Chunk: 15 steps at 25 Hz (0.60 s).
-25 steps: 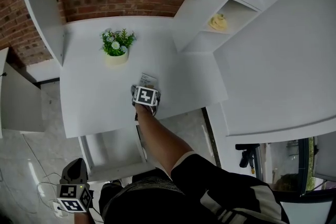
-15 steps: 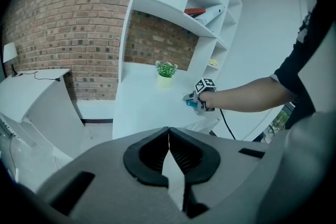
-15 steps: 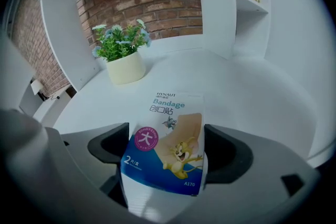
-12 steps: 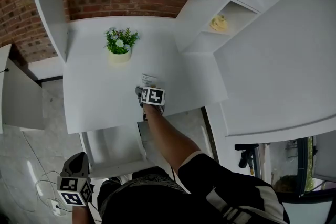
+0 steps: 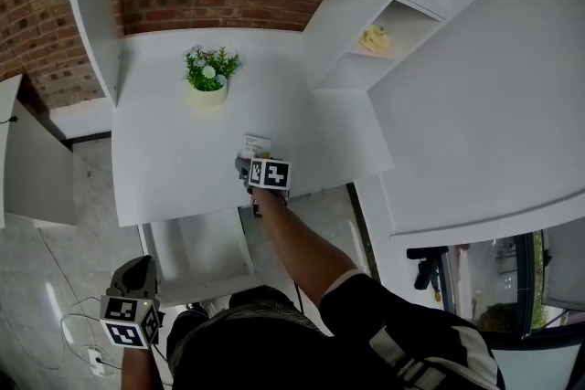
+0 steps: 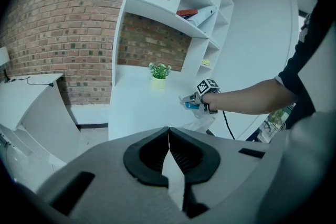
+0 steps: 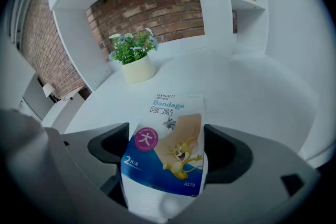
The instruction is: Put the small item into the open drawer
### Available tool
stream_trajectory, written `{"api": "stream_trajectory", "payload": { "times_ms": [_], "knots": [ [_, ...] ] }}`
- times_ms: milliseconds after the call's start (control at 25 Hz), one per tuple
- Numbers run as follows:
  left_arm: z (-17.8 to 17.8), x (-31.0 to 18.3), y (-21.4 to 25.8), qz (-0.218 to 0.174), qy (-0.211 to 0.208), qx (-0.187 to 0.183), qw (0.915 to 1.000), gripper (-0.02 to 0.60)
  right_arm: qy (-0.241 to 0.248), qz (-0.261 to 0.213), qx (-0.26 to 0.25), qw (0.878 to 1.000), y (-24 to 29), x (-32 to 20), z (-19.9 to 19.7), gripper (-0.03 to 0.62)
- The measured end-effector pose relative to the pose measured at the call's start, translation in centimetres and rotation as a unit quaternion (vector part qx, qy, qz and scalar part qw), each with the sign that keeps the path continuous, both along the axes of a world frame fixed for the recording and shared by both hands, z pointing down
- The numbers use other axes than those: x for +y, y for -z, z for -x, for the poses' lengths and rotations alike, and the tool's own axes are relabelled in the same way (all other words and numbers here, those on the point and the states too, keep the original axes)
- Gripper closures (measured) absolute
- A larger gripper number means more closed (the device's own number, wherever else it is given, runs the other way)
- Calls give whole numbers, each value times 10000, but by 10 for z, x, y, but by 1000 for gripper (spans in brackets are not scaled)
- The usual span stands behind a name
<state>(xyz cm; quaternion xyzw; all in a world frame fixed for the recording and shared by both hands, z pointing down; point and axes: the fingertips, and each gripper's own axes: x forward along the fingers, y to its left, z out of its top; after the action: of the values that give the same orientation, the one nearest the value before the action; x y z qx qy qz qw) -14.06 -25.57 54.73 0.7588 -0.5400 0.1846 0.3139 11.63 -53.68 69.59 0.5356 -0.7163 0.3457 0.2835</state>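
Left gripper [image 5: 129, 313] hangs low at the near left, below the desk, well apart from everything on it. In the left gripper view I see its jaws pressed together with nothing between them

Open drawer [image 5: 194, 244] stands pulled out under the near edge of the white desk [image 5: 164, 169], just right of that gripper. I see nothing inside it

Potted plant [image 5: 208, 78] sits upright toward the far side of the desk

Right gripper [image 5: 256, 162] is over the desk's near edge, right of the drawer. Its jaws stand partly apart and clamp the near end of the bandage packet [image 7: 167, 149], printed face up. The packet's far end points toward the plant. I cannot tell whether it touches the desk top. It is not in the drawer

A small yellow object [image 5: 377, 38] lies in a shelf cubby at far right
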Motion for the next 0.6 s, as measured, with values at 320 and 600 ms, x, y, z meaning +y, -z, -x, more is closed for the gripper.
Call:
{"api": "stream_trajectory", "payload": {
  "times_ms": [320,600],
  "knots": [
    [-5,4,5,-162,-201,44,9997,563,292,-151,-154,9993,22,29,13,152],
    [-9,13,8,-289,-322,61,9990,563,490,-309,-447,9973,47,58,30,152]
  ]
}}
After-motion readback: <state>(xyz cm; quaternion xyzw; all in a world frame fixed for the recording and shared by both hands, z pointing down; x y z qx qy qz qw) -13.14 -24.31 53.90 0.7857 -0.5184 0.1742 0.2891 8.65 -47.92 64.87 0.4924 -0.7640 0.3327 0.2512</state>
